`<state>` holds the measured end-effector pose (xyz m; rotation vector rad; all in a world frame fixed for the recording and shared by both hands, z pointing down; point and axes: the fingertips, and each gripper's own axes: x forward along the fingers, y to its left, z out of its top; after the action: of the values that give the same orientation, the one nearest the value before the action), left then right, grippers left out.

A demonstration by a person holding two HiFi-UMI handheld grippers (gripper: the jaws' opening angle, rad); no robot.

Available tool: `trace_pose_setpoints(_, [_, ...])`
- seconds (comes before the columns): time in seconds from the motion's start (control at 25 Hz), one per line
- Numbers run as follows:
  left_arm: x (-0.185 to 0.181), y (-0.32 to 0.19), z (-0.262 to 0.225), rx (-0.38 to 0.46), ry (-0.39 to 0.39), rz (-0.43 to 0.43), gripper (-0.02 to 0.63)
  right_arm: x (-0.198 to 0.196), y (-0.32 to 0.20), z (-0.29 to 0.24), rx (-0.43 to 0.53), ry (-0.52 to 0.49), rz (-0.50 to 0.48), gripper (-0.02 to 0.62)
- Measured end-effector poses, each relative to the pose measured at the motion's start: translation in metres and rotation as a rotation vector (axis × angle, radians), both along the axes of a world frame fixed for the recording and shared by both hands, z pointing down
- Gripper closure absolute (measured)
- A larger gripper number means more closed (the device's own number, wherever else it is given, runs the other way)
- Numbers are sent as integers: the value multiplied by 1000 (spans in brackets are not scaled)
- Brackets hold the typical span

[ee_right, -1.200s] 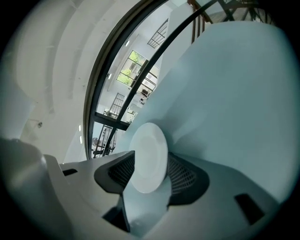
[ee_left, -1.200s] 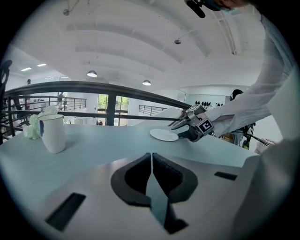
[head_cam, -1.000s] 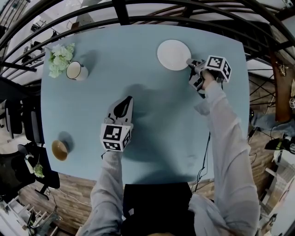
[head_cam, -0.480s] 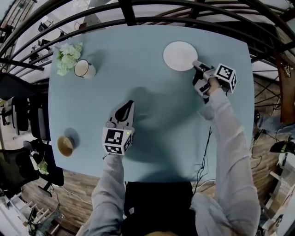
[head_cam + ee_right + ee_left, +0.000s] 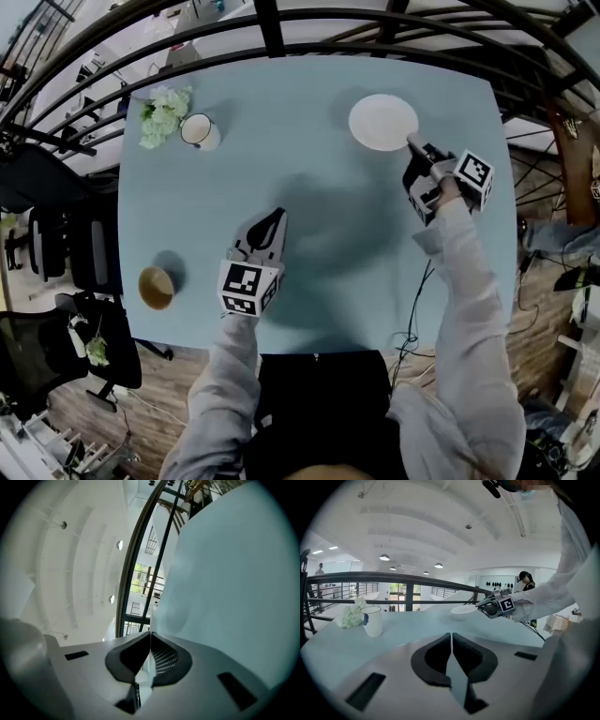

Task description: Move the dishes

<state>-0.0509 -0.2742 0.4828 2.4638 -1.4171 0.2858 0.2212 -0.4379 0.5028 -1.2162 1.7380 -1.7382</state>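
A white plate (image 5: 382, 122) lies on the far right of the pale blue table (image 5: 328, 272). My right gripper (image 5: 415, 144) is at the plate's near-right rim, shut on that edge; in the right gripper view the plate (image 5: 169, 613) rises just past the closed jaws. My left gripper (image 5: 270, 223) hovers over the table's middle, shut and holding nothing. From the left gripper view, its closed fingertips (image 5: 451, 638) point toward the plate (image 5: 461, 611) and the right gripper (image 5: 497, 606).
A white mug (image 5: 199, 131) stands far left beside a bunch of pale flowers (image 5: 164, 114). A brown bowl (image 5: 156, 287) sits near the table's left front edge. Black railings (image 5: 272, 28) curve behind the table. A cable (image 5: 417, 309) hangs off the right edge.
The head view has swung, so everything sits further right in the picture. My right gripper stays on the plate's rim and has come slightly nearer with it. The left gripper stays shut.
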Motion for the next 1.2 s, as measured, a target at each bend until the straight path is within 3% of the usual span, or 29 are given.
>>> trace_pose_setpoints(0.2, [-23,39,-9,11,-1,57,581,-19,57,-27,36,-18,36,577])
trace_pose_setpoints(0.52, [-67,92,-18,24,16,74,581,-63,142,-50,85,-82,78,577])
trace_pose_setpoints(1.0, [-96,147,-3,-8,68,37,581,-99,255,-39,123,-175,154,577])
trace_pose_setpoints(1.2, [-109,164,8,-36,81,4,581,-98,285,-21,125,-136,182,577])
